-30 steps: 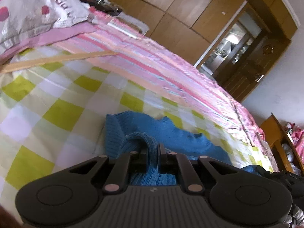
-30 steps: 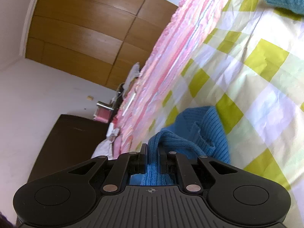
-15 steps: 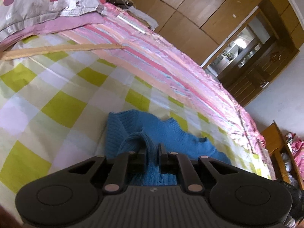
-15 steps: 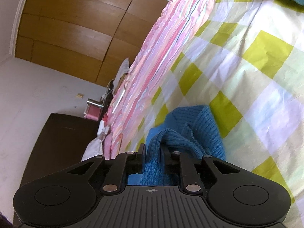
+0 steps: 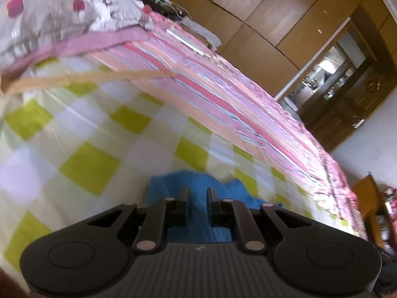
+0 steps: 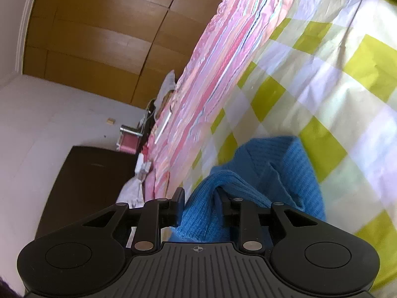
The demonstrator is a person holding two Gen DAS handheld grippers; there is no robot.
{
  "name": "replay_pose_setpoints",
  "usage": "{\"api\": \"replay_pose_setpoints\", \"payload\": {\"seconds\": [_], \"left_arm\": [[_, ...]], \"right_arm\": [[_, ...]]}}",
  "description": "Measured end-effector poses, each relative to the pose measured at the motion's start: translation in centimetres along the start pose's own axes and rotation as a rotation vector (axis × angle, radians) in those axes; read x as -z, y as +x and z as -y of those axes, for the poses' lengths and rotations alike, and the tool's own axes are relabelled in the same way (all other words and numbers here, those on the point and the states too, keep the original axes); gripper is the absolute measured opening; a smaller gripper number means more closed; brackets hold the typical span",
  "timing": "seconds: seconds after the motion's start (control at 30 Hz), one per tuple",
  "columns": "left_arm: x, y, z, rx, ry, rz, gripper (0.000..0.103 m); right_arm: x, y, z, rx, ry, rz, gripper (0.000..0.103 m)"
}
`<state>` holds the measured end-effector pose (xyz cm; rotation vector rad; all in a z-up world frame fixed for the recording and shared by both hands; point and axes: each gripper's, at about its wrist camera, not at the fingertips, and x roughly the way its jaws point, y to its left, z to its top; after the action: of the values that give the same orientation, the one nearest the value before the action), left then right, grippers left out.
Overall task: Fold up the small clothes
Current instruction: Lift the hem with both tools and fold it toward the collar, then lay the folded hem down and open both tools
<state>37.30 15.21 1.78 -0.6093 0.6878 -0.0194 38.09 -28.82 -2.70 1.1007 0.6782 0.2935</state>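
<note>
Bedding in a green, white and lilac check (image 5: 86,168) is covering the work surface, and we are seeing a pink striped blanket (image 5: 223,94) lying along its far edge, with a brown wooden wardrobe (image 5: 248,12) standing behind it. A spotted pillow (image 5: 62,12) is resting at the head end, and a wooden slat (image 5: 86,78) is lying across the check just below it. We are locating the blue knitted garment (image 5: 173,181) on the checked bedding, directly in front of both tools. The left gripper (image 5: 197,196) is pointing down at the garment. Its view is blurred, but blue knit is filling the narrow gap between its fingers, so we are reading its jaws as clamped on the fabric. The right gripper (image 6: 202,193) is working at another part of the same garment (image 6: 278,164). Its jaws have just been opening and are now standing apart. A raised fold of knit is standing between them. The left finger (image 6: 179,198) is sitting just beside the fold, and the other finger is partly hidden behind it. Beyond the fold, the garment is lying flat on the check.
</note>
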Motion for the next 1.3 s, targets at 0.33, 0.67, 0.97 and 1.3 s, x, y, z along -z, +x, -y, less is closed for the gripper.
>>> {"api": "replay_pose_setpoints", "payload": {"seconds": [0.33,0.67,0.97,1.3], "left_arm": [[1.2,-4.5,0.2,0.062,0.105,0.069,0.017],[8.9,-7.9,2.2,0.066,0.455,0.000,0.018],[10.3,-4.3,3.6,0.025,0.587,-0.085,0.018],[5.7,-0.8,4.7,-0.072,0.524,-0.026,0.021]], "right_arm": [[0.4,1.2,0.3,0.025,-0.015,0.009,0.035],[2.3,-1.0,-1.5,0.033,-0.219,-0.023,0.039],[4.6,-3.2,-3.1,0.118,-0.552,-0.079,0.040],[6.1,0.3,-4.9,0.168,-0.697,-0.161,0.040]]}}
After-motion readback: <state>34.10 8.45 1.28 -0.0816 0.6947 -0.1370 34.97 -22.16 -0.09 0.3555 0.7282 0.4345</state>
